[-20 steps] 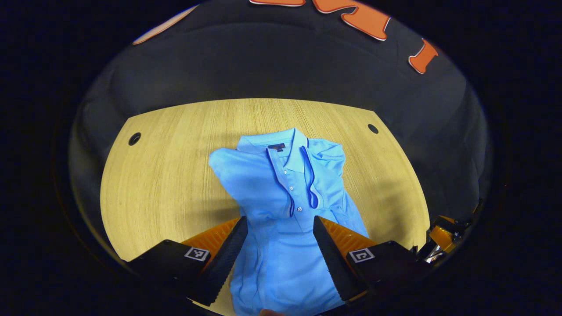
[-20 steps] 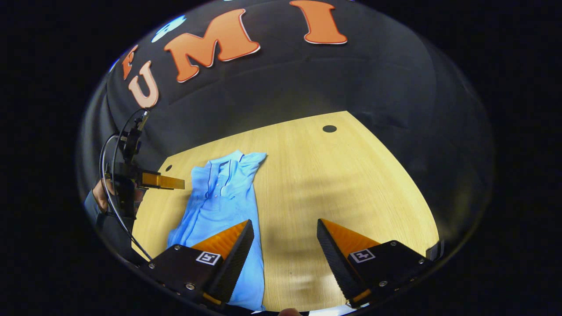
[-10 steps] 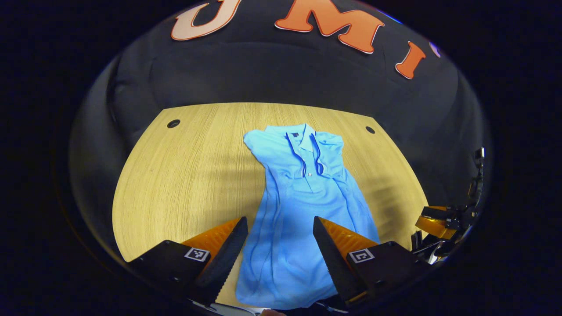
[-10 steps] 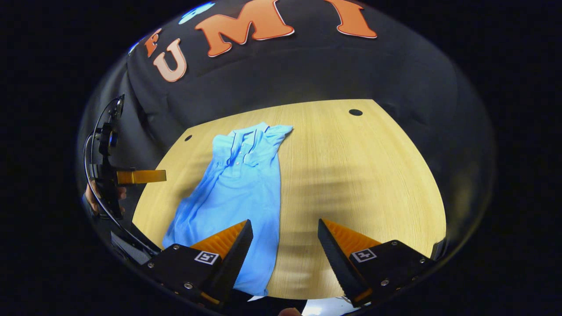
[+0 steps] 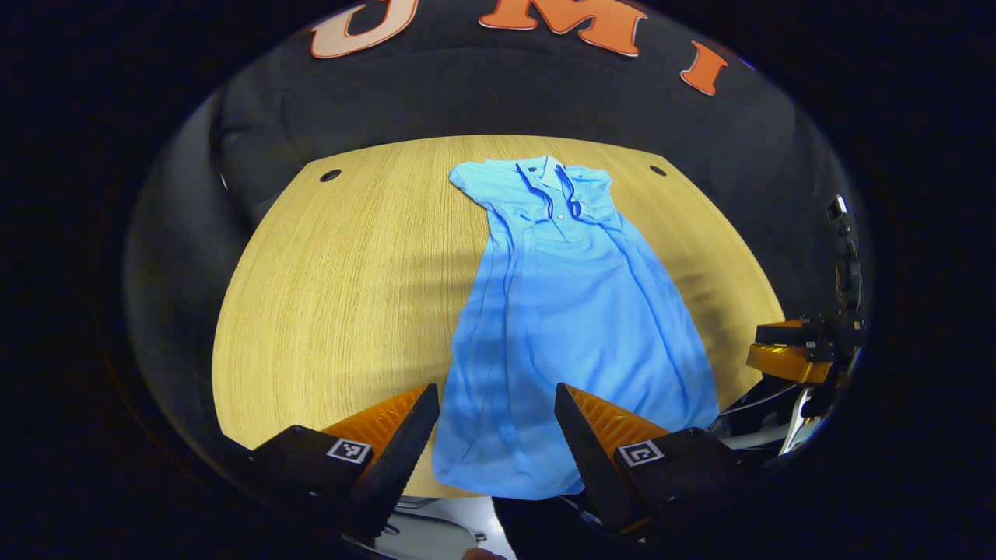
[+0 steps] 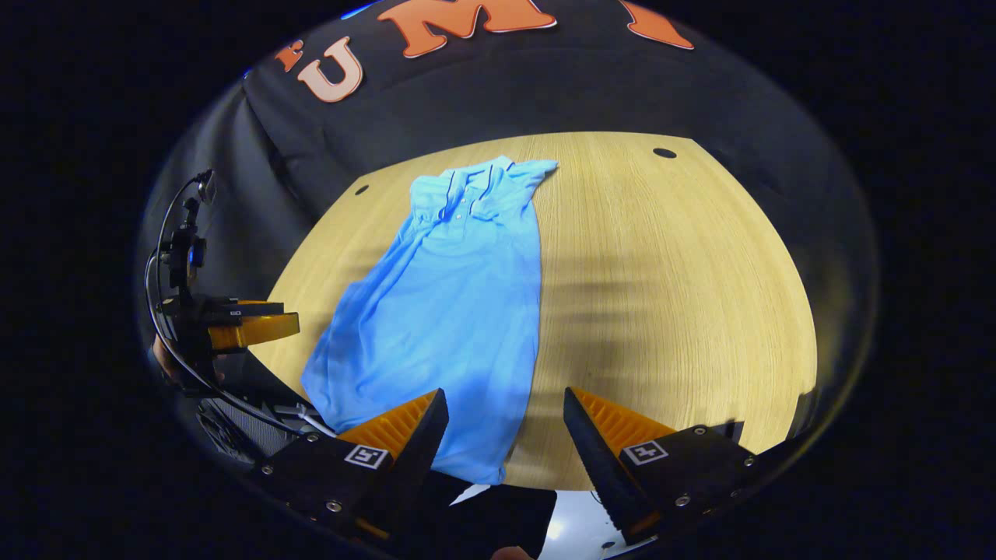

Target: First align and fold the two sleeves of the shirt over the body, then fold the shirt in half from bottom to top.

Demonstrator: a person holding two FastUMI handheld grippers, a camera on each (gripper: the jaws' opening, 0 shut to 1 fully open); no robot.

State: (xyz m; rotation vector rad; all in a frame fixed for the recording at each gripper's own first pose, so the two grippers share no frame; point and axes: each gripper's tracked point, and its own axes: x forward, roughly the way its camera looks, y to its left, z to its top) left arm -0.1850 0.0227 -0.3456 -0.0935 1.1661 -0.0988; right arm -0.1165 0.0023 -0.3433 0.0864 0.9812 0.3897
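Hovering both claws above the near edge of the table (image 5: 311, 311): my left gripper (image 5: 496, 435) has its jaws spread wide with nothing between them but the hem of the light blue polo shirt (image 5: 568, 311) lying below, and my right gripper (image 6: 504, 435) is likewise agape, holding nothing, over the shirt's near right corner and bare wood. The shirt lies flat and lengthwise, hem toward me and collar at the far end, both sleeves apparently already tucked over the body, so I judge the bottom-to-top fold is the step in hand. To do it well I'd drop each claw onto one hem corner, pinch through all layers, lift together and carry level toward the collar so the sides stay aligned; long wrinkles down the left side may need tension. In the right gripper view the other gripper (image 6: 233, 327) hangs off the table's left edge, held in a hand. Farther on, the pale wood-grain top shows dark round holes (image 5: 330, 175) near its far corners. Beyond stands the black cloth wall (image 6: 545, 85).
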